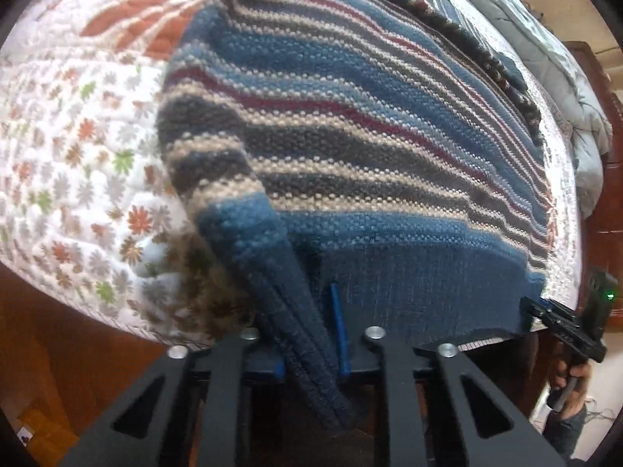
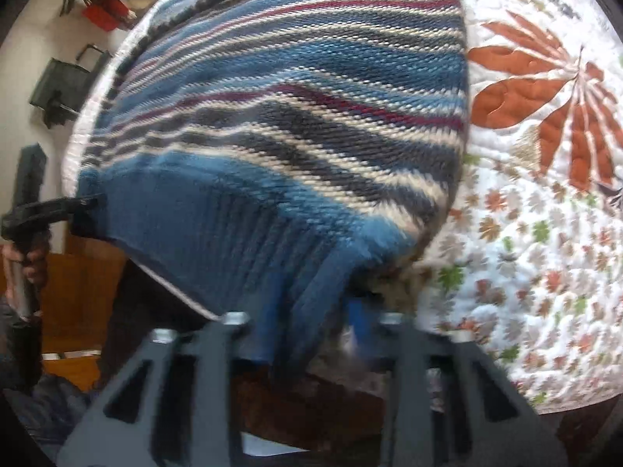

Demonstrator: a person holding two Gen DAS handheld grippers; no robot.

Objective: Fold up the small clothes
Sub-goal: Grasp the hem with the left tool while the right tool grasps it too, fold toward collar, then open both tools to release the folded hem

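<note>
A knitted sweater (image 1: 331,124) with blue, grey, cream and dark red stripes lies spread on the bed, its plain blue ribbed hem nearest me. In the left wrist view my left gripper (image 1: 311,354) is shut on a bunched fold at the hem's left corner, beside a blue pad (image 1: 338,327). My right gripper (image 1: 545,311) shows at the hem's far right corner. In the right wrist view the sweater (image 2: 296,116) fills the middle. There my right gripper (image 2: 307,334) is shut on the ribbed hem. My left gripper (image 2: 83,202) pinches the opposite hem corner, a hand (image 2: 27,257) on its handle.
The sweater rests on a white quilt (image 1: 78,155) printed with small flowers and a big orange leaf (image 2: 545,89). A grey duvet (image 1: 545,39) is bunched at the bed's far side by a wooden frame (image 1: 607,233). The bed edge and brown floor (image 1: 58,330) lie just below the grippers.
</note>
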